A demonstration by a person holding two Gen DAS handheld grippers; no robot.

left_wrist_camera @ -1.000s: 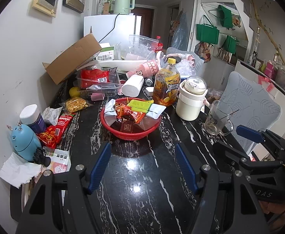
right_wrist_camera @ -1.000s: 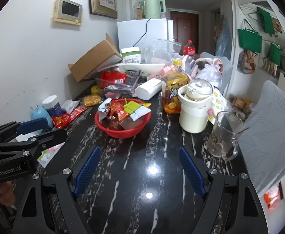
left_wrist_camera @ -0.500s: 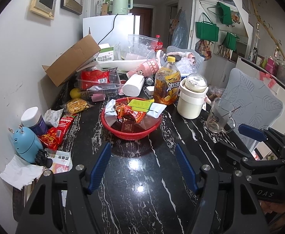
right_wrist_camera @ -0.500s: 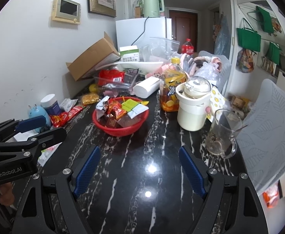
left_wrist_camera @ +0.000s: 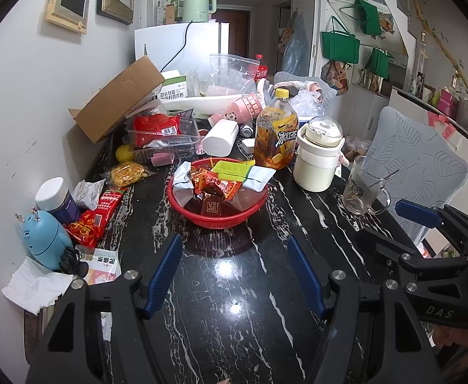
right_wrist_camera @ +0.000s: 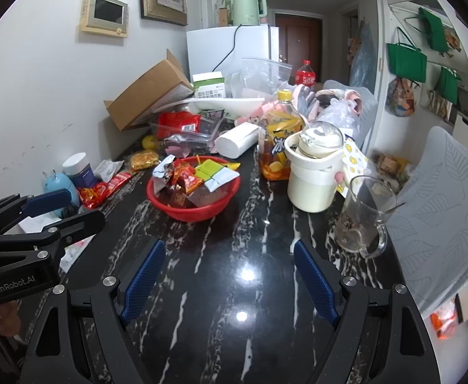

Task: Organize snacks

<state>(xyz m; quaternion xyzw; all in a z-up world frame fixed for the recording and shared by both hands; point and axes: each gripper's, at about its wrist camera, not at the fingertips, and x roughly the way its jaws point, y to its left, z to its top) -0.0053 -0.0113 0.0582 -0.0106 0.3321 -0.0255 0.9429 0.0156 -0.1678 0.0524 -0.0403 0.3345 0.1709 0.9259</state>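
Note:
A red basket [left_wrist_camera: 182, 209] [right_wrist_camera: 157, 196] full of snack packets stands mid-table on the black marble top. Loose snacks lie to its left by the wall: a long red packet [left_wrist_camera: 101, 212] [right_wrist_camera: 106, 188] and a yellow bag [left_wrist_camera: 126, 172] [right_wrist_camera: 142, 160]. My left gripper [left_wrist_camera: 235, 249] hovers open just short of the basket, nothing between its blue fingers. My right gripper [right_wrist_camera: 229, 256] is open too, nearer the table's front, empty. Each gripper shows at the edge of the other's view.
Right of the basket stand an iced-tea bottle [left_wrist_camera: 275, 134], a cream jug [left_wrist_camera: 318, 156] and a glass mug [left_wrist_camera: 361, 188]. A blue gadget [left_wrist_camera: 43, 240], a white-capped jar [left_wrist_camera: 56, 198] and a tissue [left_wrist_camera: 35, 284] sit left. Boxes, trays and bags crowd the back.

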